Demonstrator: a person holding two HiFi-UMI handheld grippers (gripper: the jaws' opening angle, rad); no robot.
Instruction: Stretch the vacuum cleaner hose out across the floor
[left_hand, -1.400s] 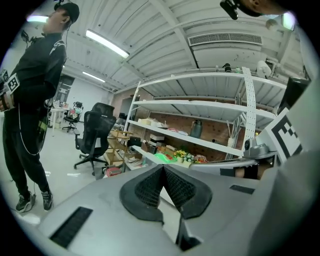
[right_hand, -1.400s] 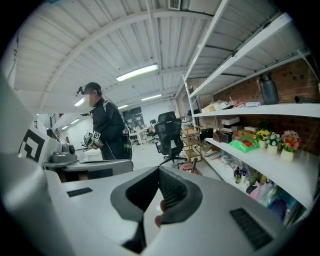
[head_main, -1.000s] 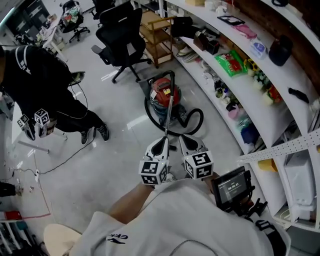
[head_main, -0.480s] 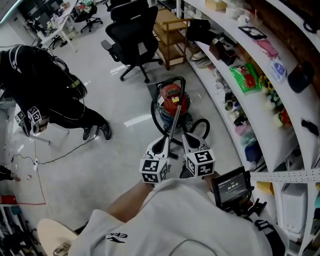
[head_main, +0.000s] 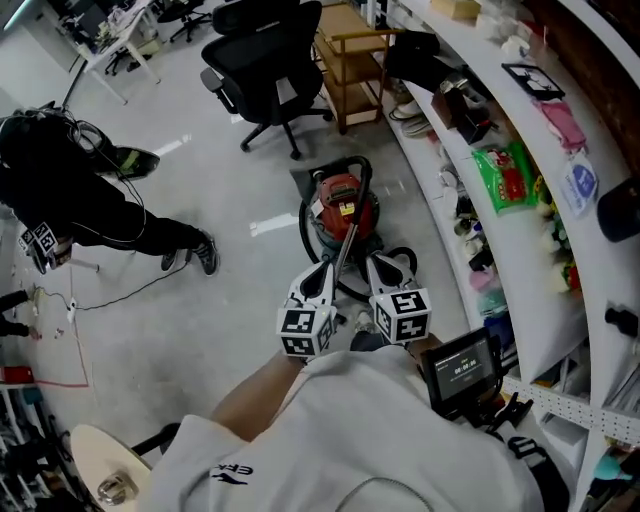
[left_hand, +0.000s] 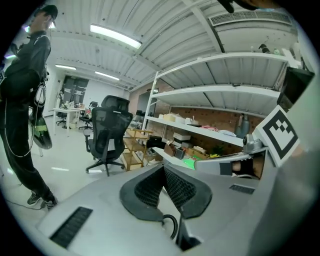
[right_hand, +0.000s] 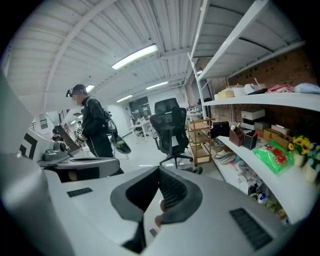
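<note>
1. Nearest the camera, in the head view, sit the operator's white-shirted torso (head_main: 370, 440) and one small lit screen (head_main: 460, 368) at the operator's right side.

2. Grippers: two, held side by side just ahead of the torso.
   - Left gripper (head_main: 324, 270): its own view (left_hand: 163, 171) shows the ribbed pads pressed together, with nothing clamped between them.
   - Right gripper (head_main: 381, 263): its own view (right_hand: 159, 172) shows the jaws fully closed. No object can be identified between the pads.

3. Wand (head_main: 346, 235): one metal tube. It appears between the two grippers. Its long axis runs away from the operator towards the canister, leaning slightly right in the head view. No view confirms contact with either gripper.

4. Vacuum cleaner (head_main: 340, 200): one red-topped canister, standing on the grey floor (head_main: 230, 300) near the grippers, close to the foot of the shelving.

5. Vacuum cleaner hose (head_main: 360, 168): one, black. It is coiled, not straight. One loop arches round the canister. A further loop lies on the floor just right of the canister, beside the right gripper. The hose has no single long axis in this state.

6. Beyond the canister stand one black office chair (head_main: 265, 50) and one wooden cart (head_main: 352, 55), near each other.

7. One person in black clothing (head_main: 70, 190) stands well apart at the left.

8. One run of white shelving (head_main: 520, 200) follows the right side and carries mixed items.
</note>
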